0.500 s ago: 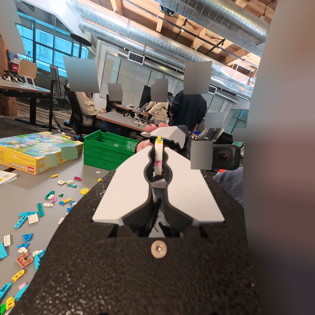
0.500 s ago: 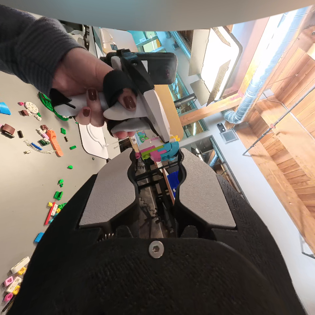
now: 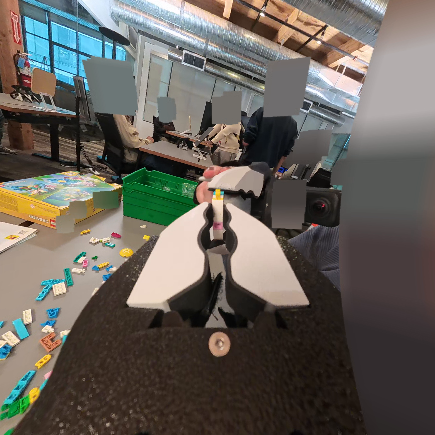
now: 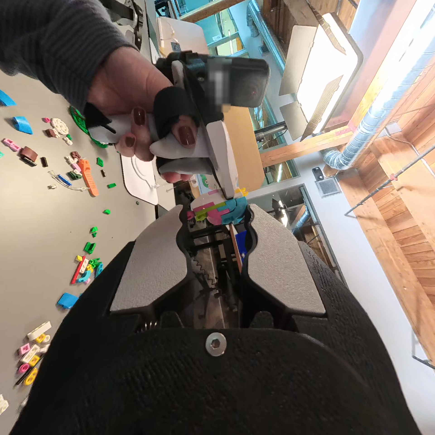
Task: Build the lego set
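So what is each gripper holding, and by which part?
Left gripper clamps the small lego build edge-on, near its teal end. Right gripper: jaws open, holding nothing.

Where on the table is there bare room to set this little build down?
Bare table between the booklet and the teal pieces; in the right wrist view, a wider patch between the orange tool and the green bricks. Crowded around the white disc.

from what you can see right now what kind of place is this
Most likely an open-plan office in a loft-style building: people working at desks, exposed metal ducts under wooden beams, and a grey worktable strewn with lego pieces.
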